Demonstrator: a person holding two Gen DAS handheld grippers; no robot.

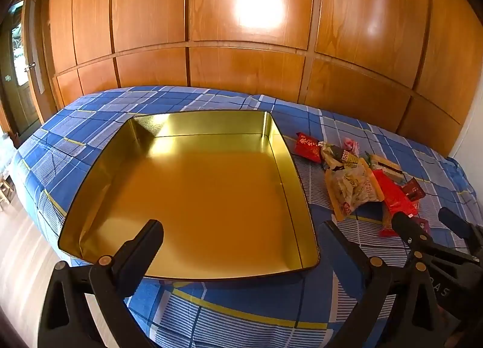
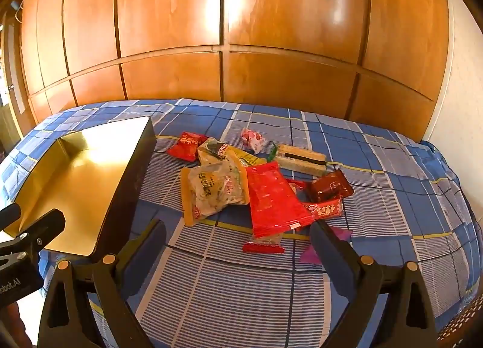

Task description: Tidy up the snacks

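Note:
A shallow gold tin [image 1: 280, 148] lies empty on a blue checked bedspread [image 1: 241, 311]. To its right is a heap of several snack packets [image 1: 359, 188]. My left gripper [image 1: 241, 227] hovers open over the tin's near rim, nothing between its fingers. In the right wrist view the tin [image 2: 75, 172] sits at the left and the packets spread across the middle: a large red packet [image 2: 271, 200], a clear-and-orange bag [image 2: 211, 191], a brown wrapper [image 2: 330, 186], a long pale bar [image 2: 302, 159]. My right gripper [image 2: 238, 230] stands open just short of the heap, touching none of it.
A wall of glossy wooden cupboard doors [image 2: 223, 30] runs behind the bed. A doorway [image 1: 18, 76] opens at the far left, where the bed's edge drops to pale floor [image 1: 21, 257]. A purple scrap [image 2: 311, 254] lies by my right finger.

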